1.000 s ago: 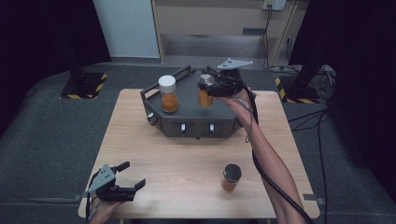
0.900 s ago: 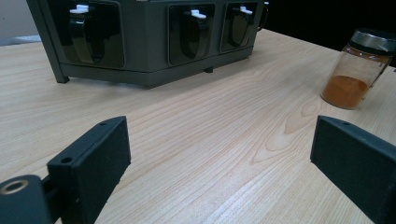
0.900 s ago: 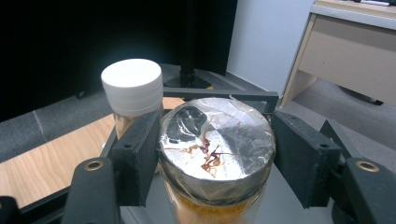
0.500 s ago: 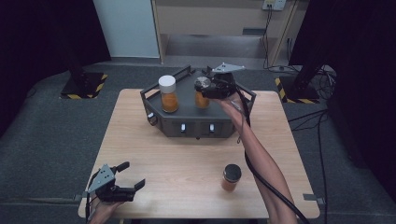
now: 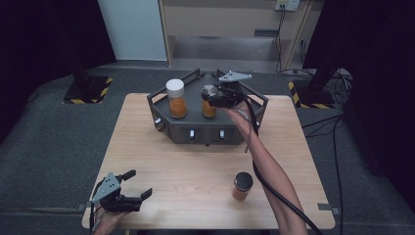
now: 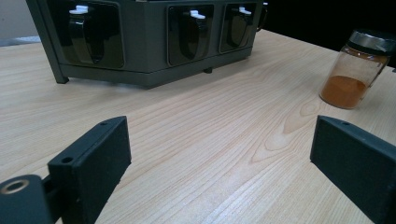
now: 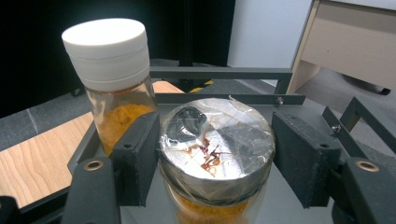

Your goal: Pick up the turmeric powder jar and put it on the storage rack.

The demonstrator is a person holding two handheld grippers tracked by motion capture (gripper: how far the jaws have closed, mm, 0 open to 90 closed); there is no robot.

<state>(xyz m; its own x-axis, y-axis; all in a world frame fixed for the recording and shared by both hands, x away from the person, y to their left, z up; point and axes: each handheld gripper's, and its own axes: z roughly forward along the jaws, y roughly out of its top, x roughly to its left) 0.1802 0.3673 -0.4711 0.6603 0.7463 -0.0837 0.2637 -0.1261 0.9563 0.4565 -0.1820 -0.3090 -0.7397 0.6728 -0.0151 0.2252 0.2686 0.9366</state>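
Crowding foil-topped jar (image 7: pixel 215 140) — white-capped jar (image 7: pixel 112 74) just beside, rack rail (image 7: pixel 224 73) behind.

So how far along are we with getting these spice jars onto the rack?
Done: the white-capped jar stands on the grey rack. In hand: the right tongs are shut on the foil-topped jar, over the rack beside it. Left: the dark-lidded jar waits on the table; the left tongs are open, idle.

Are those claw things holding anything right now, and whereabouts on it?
The right gripper clamps the foil-topped jar by its neck, just under the lid, over the grey rack. The left gripper holds nothing.
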